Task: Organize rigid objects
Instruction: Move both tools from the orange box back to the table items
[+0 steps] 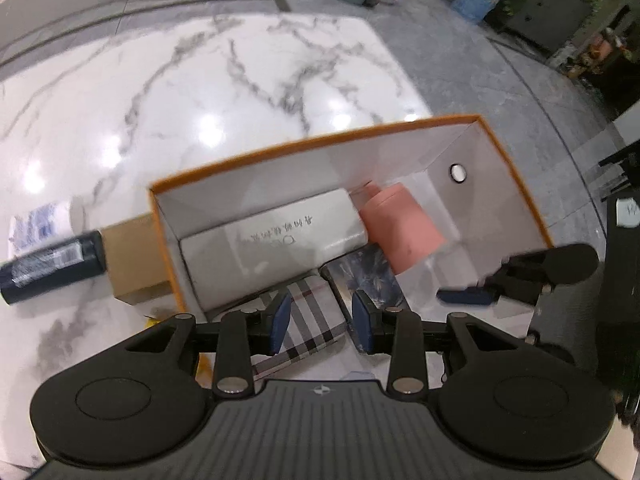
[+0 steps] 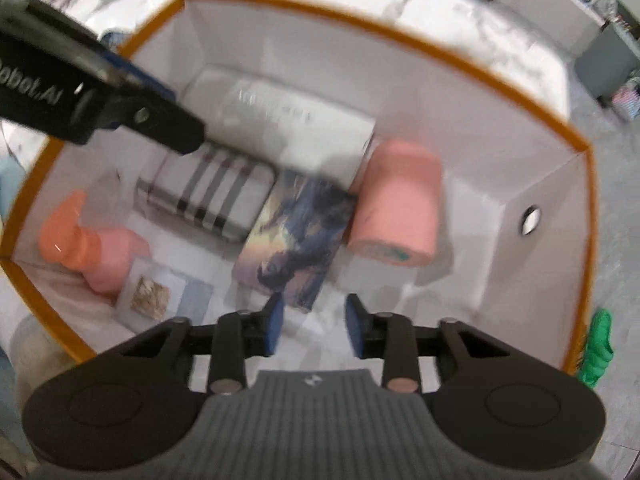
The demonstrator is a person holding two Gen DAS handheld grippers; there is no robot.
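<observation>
The orange-rimmed box [image 2: 384, 36] sits on the white marble table [image 1: 168, 92], open at the top, white inside. Contents, as seen from the right wrist view: a long white box [image 2: 288, 120] with printed characters lies along the far wall; a plaid tin [image 2: 212, 196] lies in front of it; a painted tin [image 2: 292, 236] in blue and yellow lies just beside the plaid tin on its right, the two edges close or touching. A pink cylinder [image 2: 396, 208] lies on its side to the right of the painted tin, against the end of the long white box. At the left end of the box, an orange-pink bottle [image 2: 88, 244] lies on its side, with a small pale picture card [image 2: 152, 292] just beside it. The right end wall has a round hole [image 2: 531, 220].

The left gripper [image 1: 320, 316] hangs over the plaid tin, jaws spread, nothing between the pads; the tin lies below the gap, apart from them. The right gripper [image 2: 312, 324] hangs over the near end of the painted tin, jaws likewise parted and empty.

Outside the box, left wrist view: a brown carton [image 1: 136, 264] touches the box's left wall, a dark tube [image 1: 52, 264] lies against it, and a white packet with blue print [image 1: 40, 224] lies behind. The frames are blurred
</observation>
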